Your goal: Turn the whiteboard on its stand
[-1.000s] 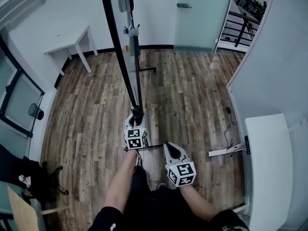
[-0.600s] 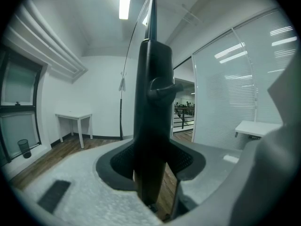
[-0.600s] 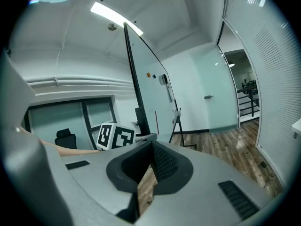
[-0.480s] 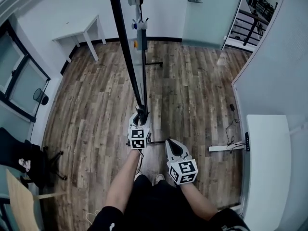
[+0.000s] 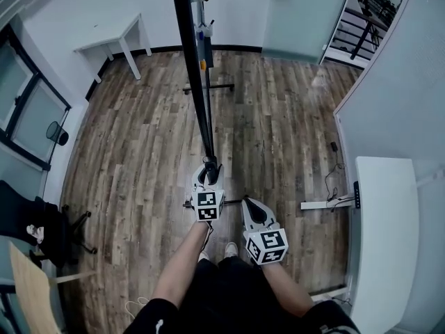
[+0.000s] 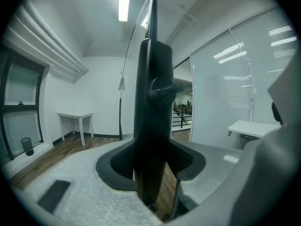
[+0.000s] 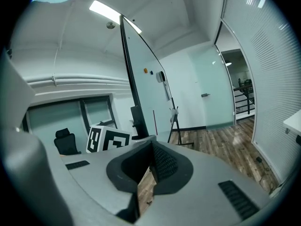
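Note:
The whiteboard (image 5: 198,75) shows edge-on in the head view, a long black line running from the top down to my left gripper (image 5: 210,175). That gripper is shut on the board's black frame (image 6: 153,126), which fills the gap between its pads. The stand's far foot (image 5: 208,87) lies on the wood floor beyond. My right gripper (image 5: 252,211) hovers just right of the left one, shut and holding nothing. In the right gripper view the board's pale face (image 7: 141,79) rises at the left, behind the left gripper's marker cube (image 7: 108,140).
A white table (image 5: 111,42) stands by the far wall and a white desk (image 5: 386,242) runs along the right. A black office chair (image 5: 35,228) is at the left. A glass door (image 5: 295,12) and a staircase (image 5: 379,5) lie beyond. A cable (image 5: 332,179) trails on the floor.
My left gripper has shifted slightly right and toward me with the board's edge in it, and the edge now runs steeper in the head view. The right gripper stays beside it.

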